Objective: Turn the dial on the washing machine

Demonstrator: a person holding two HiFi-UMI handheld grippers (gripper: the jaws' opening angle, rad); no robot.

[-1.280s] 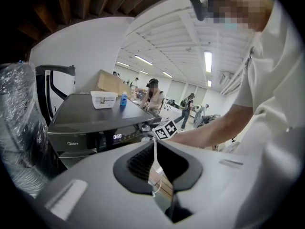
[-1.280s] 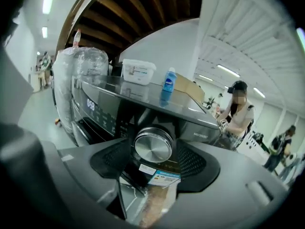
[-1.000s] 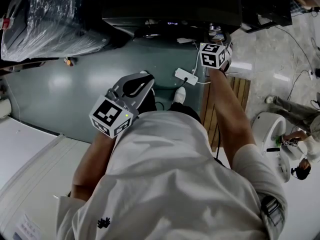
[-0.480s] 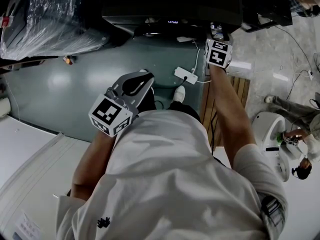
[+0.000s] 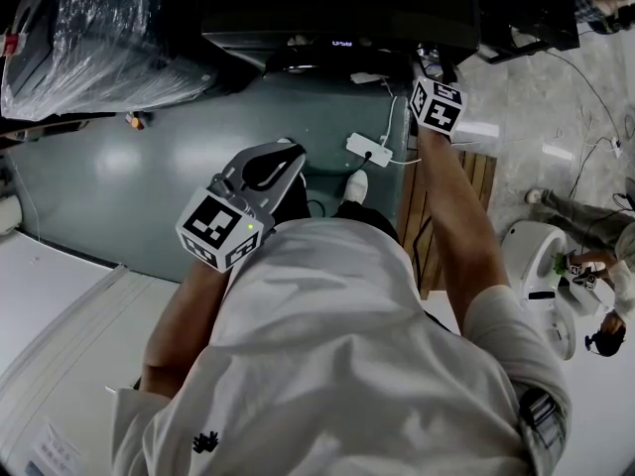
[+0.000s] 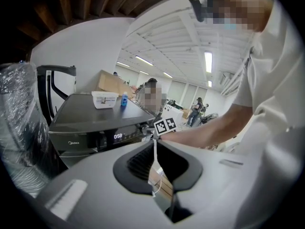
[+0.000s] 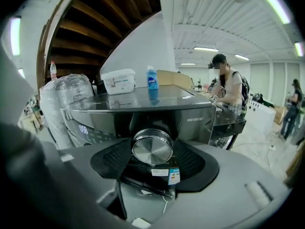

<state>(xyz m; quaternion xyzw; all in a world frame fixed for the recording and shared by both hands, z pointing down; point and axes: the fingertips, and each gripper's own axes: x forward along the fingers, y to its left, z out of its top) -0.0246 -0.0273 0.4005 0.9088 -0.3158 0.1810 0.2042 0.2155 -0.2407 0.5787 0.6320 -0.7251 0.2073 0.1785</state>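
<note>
Dark glossy washing machine (image 5: 337, 13), head view: right gripper (image 5: 435, 99) reaches its front panel, the dial hidden beneath it; left gripper (image 5: 281, 162) held back by the torso, likely idle. Left gripper view: fingertips together, nothing held. Right gripper view: round brushed-metal dial (image 7: 152, 147) on the panel, clamped between ribbed black pads (image 7: 112, 161), presumably for twisting; setting marks unreadable.

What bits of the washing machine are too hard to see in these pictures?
- Marks around the dial: right gripper view, the jaws cover them.
- The dial in the head view: hidden behind the right gripper.
- Display numbers: left gripper view, too small to read surely.
- Print on the white tub and blue bottle: right gripper view, too small.
</note>
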